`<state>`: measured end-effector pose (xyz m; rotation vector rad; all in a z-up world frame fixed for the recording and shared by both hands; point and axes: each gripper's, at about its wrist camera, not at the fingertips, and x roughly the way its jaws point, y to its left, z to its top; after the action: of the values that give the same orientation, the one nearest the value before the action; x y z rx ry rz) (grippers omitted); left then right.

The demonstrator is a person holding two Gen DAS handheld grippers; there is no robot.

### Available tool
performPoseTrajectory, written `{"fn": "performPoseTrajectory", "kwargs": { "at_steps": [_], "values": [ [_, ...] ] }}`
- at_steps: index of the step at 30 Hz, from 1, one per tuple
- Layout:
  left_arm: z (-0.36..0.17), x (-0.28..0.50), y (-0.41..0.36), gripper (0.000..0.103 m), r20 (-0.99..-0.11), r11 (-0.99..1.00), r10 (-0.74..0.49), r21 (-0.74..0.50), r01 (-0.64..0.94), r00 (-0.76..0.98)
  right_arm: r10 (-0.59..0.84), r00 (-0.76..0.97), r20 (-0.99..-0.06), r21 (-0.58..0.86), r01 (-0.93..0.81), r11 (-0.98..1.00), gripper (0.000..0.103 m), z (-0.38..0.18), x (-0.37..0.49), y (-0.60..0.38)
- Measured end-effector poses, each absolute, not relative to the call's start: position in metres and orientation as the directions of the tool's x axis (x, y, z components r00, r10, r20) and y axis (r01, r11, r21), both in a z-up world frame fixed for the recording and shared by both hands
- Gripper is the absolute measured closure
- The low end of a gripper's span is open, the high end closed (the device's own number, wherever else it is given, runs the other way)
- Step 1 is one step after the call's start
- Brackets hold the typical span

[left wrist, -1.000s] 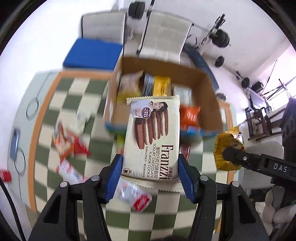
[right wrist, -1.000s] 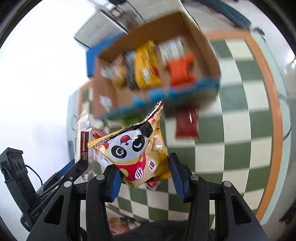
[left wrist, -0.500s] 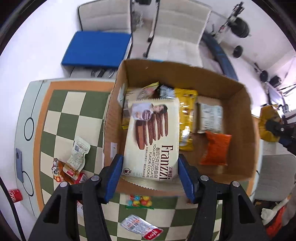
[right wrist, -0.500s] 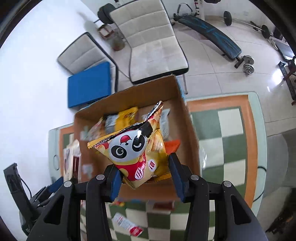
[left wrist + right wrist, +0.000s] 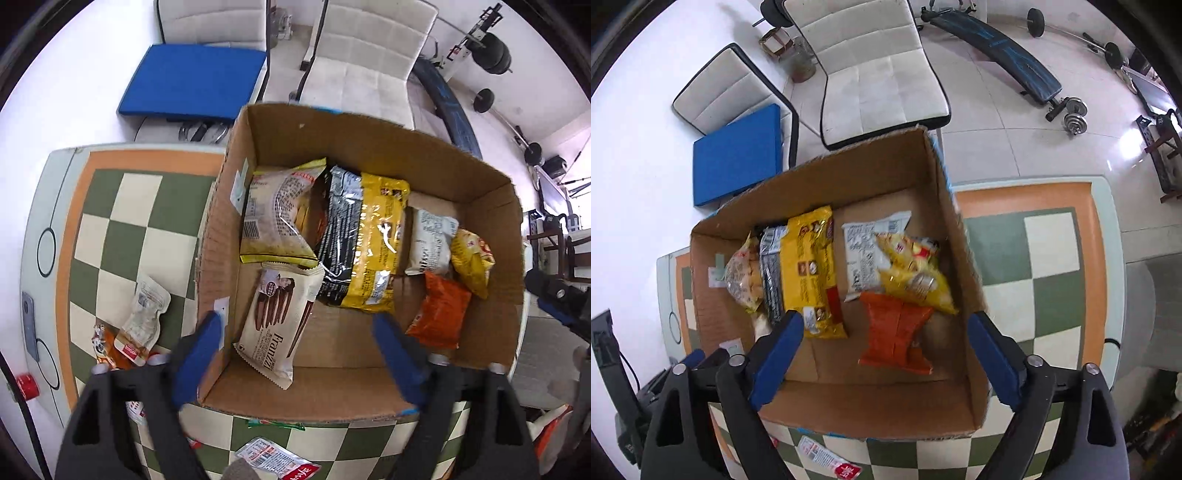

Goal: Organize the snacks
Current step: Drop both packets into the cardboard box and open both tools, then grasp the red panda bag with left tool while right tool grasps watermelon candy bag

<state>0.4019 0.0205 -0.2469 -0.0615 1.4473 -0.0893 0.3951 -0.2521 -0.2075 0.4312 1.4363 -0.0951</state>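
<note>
Both fingers of the left gripper (image 5: 295,350) stand spread and released; the Franzzi cookie pack (image 5: 279,323) lies between them in the cardboard box (image 5: 424,158). Right gripper (image 5: 884,354) is likewise released, the yellow panda snack bag (image 5: 914,275) beyond its fingers, atop the orange packet (image 5: 895,336).

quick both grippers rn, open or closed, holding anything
Left gripper: open, holding nothing; the Franzzi cookie pack lies in the cardboard box.
Right gripper: open, holding nothing, above the box.
</note>
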Motion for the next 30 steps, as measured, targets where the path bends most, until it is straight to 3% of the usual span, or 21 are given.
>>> {"fn": "performPoseTrajectory", "kwargs": {
  "at_steps": [9,14,20,24,30],
  "values": [
    [-0.223,0.349,0.047,0.013,-0.975,0.994,-0.107,-0.102,0.036,0.195,0.29,0.246,-0.925,0.351,0.258,0.9,0.007,-0.187,0.344,-0.218],
    [-0.212,0.29,0.1,0.013,-0.973,0.997,-0.024,-0.04,-0.067,0.228,0.337,0.227,-0.914,0.385,0.219,0.896,0.007,-0.181,0.301,-0.182],
    [-0.24,0.227,0.174,0.013,-0.987,0.975,0.07,0.036,-0.22,0.148,0.38,0.151,-0.913,0.404,0.2,0.892,0.007,-0.202,0.258,-0.127],
    [-0.275,0.222,0.218,0.013,-0.998,0.945,0.017,-0.004,-0.326,0.061,0.402,0.089,-0.912,0.411,0.217,0.885,0.007,-0.24,0.253,-0.092],
    [-0.325,0.253,0.281,0.014,-0.987,0.851,-0.162,-0.15,-0.504,0.02,0.309,0.047,-0.95,0.312,0.22,0.924,0.007,-0.301,0.263,-0.047]
  ]
}}
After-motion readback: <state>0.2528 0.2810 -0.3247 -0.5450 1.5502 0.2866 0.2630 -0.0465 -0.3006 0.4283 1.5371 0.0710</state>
